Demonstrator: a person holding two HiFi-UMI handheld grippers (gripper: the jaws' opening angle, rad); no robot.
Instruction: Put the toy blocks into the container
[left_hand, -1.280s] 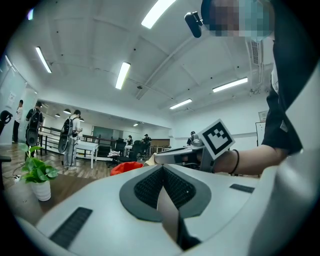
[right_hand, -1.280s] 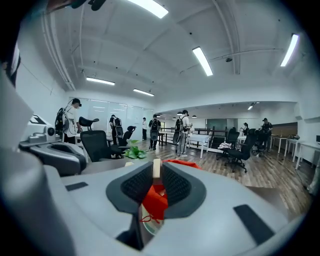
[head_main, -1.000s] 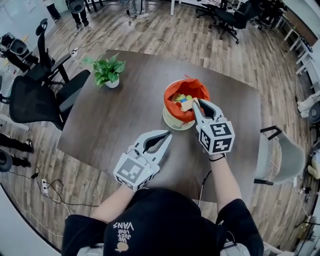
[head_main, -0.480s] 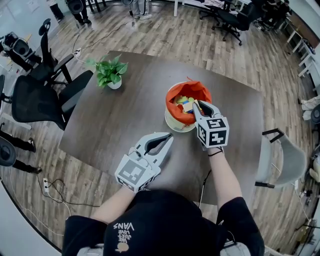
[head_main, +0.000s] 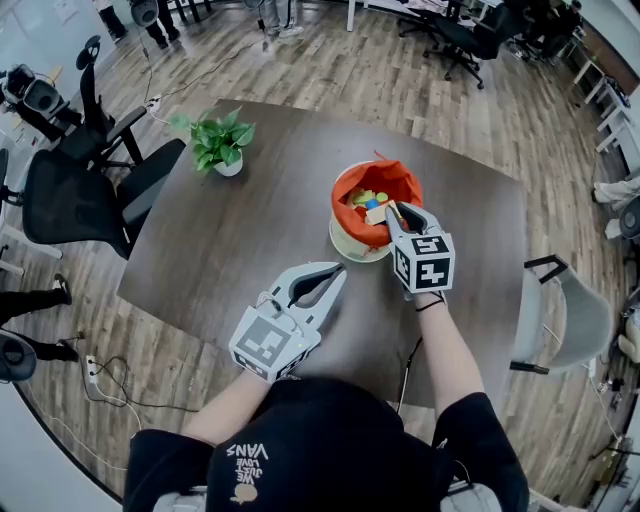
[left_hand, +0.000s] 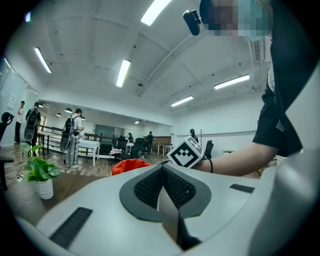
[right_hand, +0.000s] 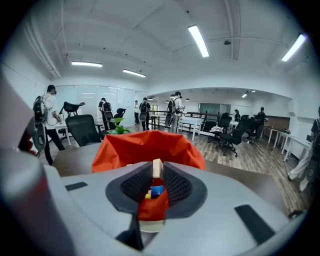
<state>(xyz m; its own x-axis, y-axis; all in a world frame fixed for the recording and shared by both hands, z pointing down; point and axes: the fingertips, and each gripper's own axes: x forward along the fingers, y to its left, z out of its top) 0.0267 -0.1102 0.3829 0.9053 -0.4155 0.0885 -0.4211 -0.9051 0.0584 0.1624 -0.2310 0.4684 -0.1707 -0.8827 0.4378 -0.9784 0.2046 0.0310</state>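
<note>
Head view, nearest me: my left gripper (head_main: 338, 270) lies level over the table (head_main: 230, 240), at the container's (head_main: 352, 243) 7 o'clock, jaws pressed together on nothing, parked clear of the work. My right gripper (head_main: 398, 208) comes in from 5 o'clock, tilted down, jaws narrow and pinching a pale block (right_hand: 157, 169) over the orange liner (head_main: 345, 190). Other blocks (head_main: 368, 200) already lie inside, so I judge it poised for release.
</note>
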